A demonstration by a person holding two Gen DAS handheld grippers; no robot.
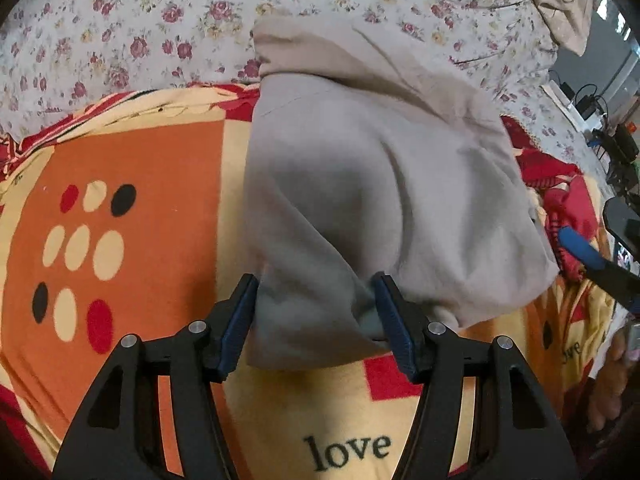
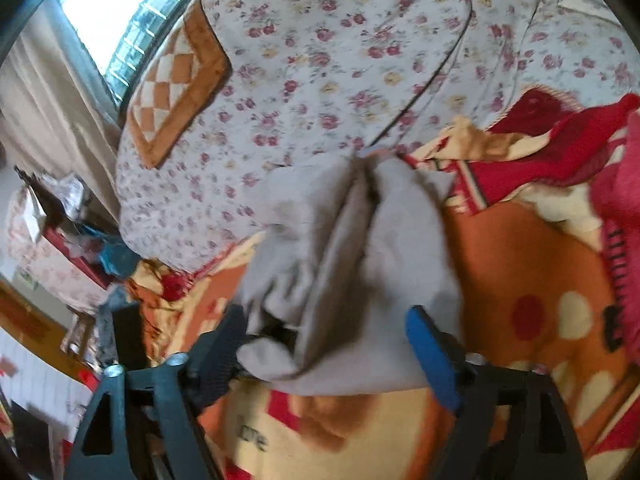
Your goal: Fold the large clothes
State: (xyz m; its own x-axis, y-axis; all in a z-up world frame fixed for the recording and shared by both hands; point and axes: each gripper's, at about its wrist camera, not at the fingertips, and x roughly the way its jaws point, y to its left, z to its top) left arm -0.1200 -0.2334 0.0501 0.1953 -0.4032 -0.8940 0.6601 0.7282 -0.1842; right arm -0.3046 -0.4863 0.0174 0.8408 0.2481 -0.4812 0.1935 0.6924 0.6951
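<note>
Nearest in the left wrist view, the left tool (image 1: 316, 316) stands half spread, a bunched corner of the one grey-beige cloth garment (image 1: 380, 184) between its blue pads (image 1: 240, 328); whether they press it is hard to say. In the blurred right wrist view, the right tool (image 2: 340, 344) is spread wide around another fold of it. The garment lies folded on the orange, yellow and red fleece blanket (image 1: 132, 152) printed "love". Beyond is a white floral bedsheet (image 1: 160, 20) carrying one orange checked cushion (image 2: 172, 84).
</note>
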